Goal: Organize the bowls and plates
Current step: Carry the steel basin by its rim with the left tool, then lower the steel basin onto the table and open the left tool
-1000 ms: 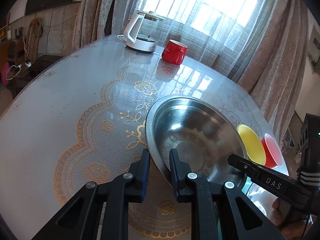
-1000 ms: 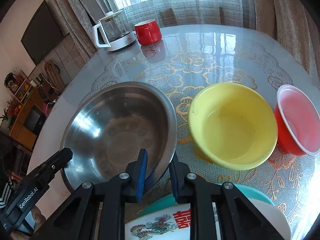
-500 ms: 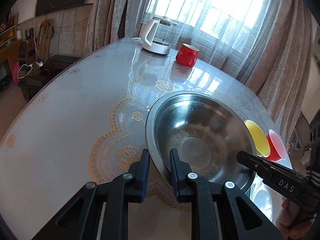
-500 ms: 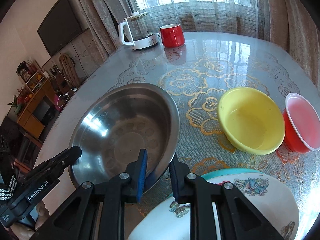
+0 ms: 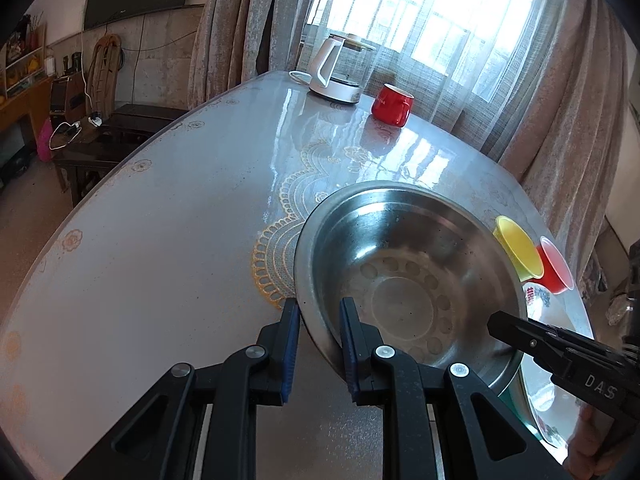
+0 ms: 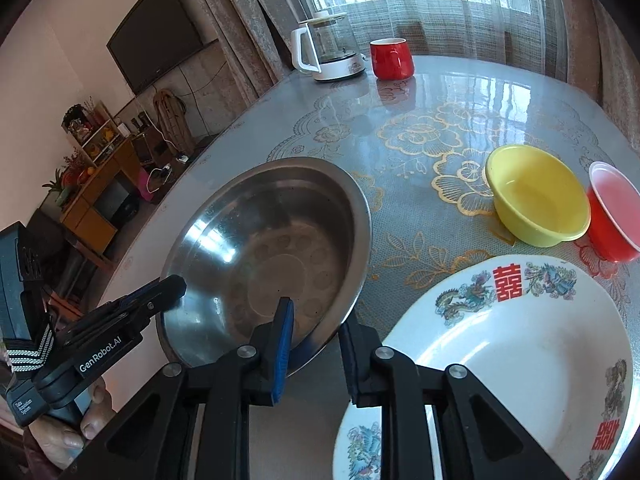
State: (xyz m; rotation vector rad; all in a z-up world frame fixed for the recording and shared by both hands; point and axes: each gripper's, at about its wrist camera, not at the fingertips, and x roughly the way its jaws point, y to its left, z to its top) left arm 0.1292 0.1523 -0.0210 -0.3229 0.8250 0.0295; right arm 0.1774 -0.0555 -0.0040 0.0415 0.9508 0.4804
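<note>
A large steel bowl is held above the table by both grippers. My left gripper is shut on its near-left rim. My right gripper is shut on the opposite rim of the same bowl; it also shows in the left wrist view. A white enamel plate with red characters and painted birds lies below to the right. A yellow bowl and a red plastic bowl stand beyond it; both show in the left wrist view too, yellow and red.
A glass kettle on a white base and a red mug stand at the far side of the round glass-topped table. Curtains and a window are behind; a cabinet and TV are at the left.
Both grippers have lifted the steel bowl higher and drawn it back toward the near-left. The white plate has come fully into view beneath on the right. Both grips are unchanged.
</note>
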